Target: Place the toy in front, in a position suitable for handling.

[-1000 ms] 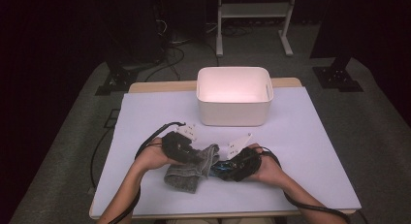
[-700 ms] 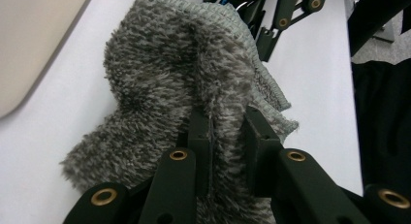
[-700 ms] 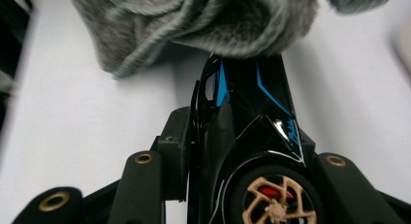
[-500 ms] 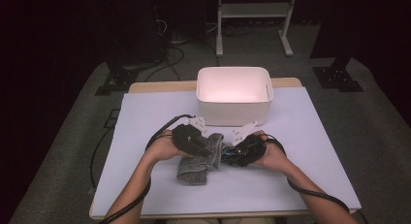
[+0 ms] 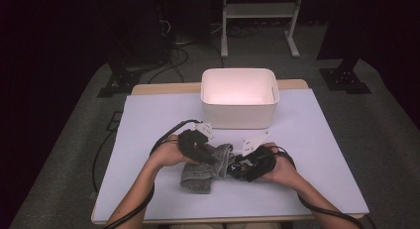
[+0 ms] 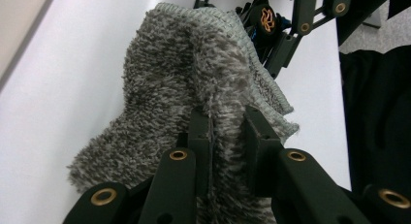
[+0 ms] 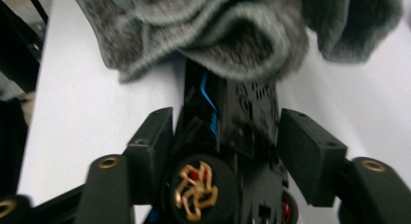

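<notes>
Grey knitted cloth [image 5: 205, 167] lies crumpled on the pale surface [image 5: 148, 120], on the person's side of the white plastic bin [image 5: 238, 97], in the high view. From there, the left gripper [image 5: 210, 157] bears on the cloth from one side and the right gripper [image 5: 233, 170] meets its opposite edge, seemingly so the two can fold or gather it before it goes toward the bin.

Left gripper view: the jaws stand narrow, pinching a thick fold of the cloth [image 6: 194, 83], whose looped, fuzzy pile and ribbed, stitched hem show plainly; the hold looks meant to keep the soft fabric from slipping off.

Right gripper view: its jaws have just been opening and now stand apart, their pads pressing nothing. Between them sits the black body of the other gripper, with the cloth [image 7: 232, 35] draped over it, rounded and plush.
</notes>
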Demonstrator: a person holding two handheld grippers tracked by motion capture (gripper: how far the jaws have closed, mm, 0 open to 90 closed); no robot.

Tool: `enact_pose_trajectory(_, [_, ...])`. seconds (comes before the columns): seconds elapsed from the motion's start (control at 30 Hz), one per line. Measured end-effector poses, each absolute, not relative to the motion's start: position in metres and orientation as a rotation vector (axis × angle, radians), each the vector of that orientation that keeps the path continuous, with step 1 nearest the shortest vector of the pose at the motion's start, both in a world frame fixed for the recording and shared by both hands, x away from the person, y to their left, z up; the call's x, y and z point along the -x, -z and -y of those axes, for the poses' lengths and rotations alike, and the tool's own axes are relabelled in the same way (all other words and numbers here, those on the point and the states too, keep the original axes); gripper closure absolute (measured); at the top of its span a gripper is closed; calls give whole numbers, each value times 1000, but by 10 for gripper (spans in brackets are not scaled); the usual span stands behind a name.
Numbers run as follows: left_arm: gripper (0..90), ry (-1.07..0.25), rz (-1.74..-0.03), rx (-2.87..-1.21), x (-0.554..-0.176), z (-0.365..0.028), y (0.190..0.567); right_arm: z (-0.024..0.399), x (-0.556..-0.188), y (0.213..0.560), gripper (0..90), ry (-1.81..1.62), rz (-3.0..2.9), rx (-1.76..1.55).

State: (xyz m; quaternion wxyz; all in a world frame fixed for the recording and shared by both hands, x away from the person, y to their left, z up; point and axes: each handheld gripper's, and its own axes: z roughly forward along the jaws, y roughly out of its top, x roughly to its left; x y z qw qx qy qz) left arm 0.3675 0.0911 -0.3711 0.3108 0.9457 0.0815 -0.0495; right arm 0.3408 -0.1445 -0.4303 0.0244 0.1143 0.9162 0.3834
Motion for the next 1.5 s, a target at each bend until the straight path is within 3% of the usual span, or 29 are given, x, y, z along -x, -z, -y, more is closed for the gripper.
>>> enact_pose_trajectory(0.63, [760,168,-201,-2518,-353,-91,389,140,-314,430,269,-1120,-2779,-306])
enact_pose_trajectory(1.13, [756,182,-221,-2508,-356,-92,393,151,-307,430,247,-1107,-2770,-381])
enact_pose_trajectory(1.5, [752,171,-229,-2510,-357,-94,390,151,-314,431,152,-1060,-2828,-448])
